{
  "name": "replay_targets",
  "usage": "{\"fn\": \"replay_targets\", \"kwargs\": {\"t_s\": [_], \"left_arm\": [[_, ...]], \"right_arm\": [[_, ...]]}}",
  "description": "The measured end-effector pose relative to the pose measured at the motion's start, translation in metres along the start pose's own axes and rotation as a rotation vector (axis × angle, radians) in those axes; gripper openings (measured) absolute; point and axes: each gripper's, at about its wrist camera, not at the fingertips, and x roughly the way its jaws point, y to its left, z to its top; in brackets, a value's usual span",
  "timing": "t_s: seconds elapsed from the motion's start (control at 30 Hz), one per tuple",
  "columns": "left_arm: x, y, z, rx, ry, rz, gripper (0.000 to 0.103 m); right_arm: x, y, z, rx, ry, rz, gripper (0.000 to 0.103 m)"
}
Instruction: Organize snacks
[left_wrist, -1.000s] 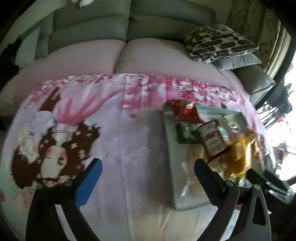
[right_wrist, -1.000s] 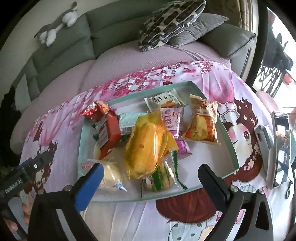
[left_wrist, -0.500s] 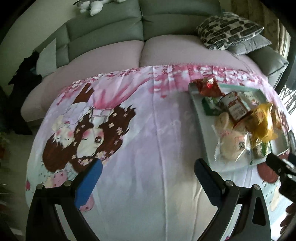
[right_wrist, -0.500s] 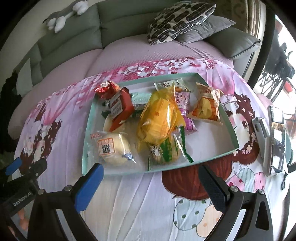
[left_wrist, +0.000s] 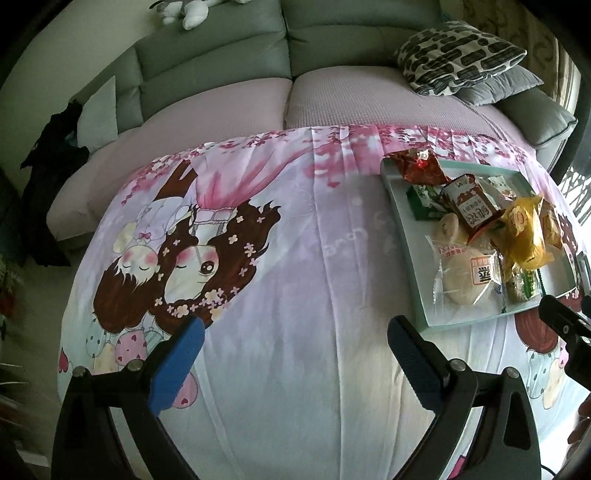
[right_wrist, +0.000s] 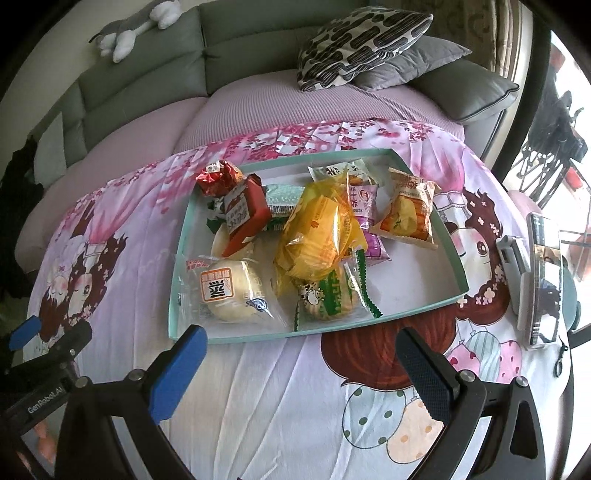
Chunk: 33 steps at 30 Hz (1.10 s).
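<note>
A shallow teal-rimmed tray (right_wrist: 448, 240) on the cartoon-print tablecloth (right_wrist: 280, 387) holds several wrapped snacks: a yellow bag (right_wrist: 317, 232), a round bun (right_wrist: 232, 288), a red packet (right_wrist: 243, 216), a green-striped pack (right_wrist: 332, 295) and an orange pack (right_wrist: 406, 212). The tray (left_wrist: 400, 221) sits at the right in the left wrist view. My right gripper (right_wrist: 303, 369) is open and empty just in front of the tray. My left gripper (left_wrist: 295, 358) is open and empty above bare cloth left of the tray.
A phone (right_wrist: 543, 273) and a white device (right_wrist: 513, 266) lie right of the tray. A grey sofa (left_wrist: 221, 59) with pink seat cover and patterned cushions (right_wrist: 354, 40) stands behind the table. The left gripper shows at the lower left in the right wrist view (right_wrist: 48, 350).
Both grippers have pulled back and up from the tray. The left one has swung left over the bare cloth. The snacks have not moved.
</note>
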Motion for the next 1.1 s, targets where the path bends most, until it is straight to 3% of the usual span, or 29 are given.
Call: {"fn": "replay_targets", "kwargs": {"t_s": [1.1], "left_arm": [[0.0005, 0.0039, -0.0006, -0.033, 0.021, -0.015, 0.099]], "right_arm": [[0.0019, 0.0027, -0.0032, -0.024, 0.018, -0.002, 0.103]]}}
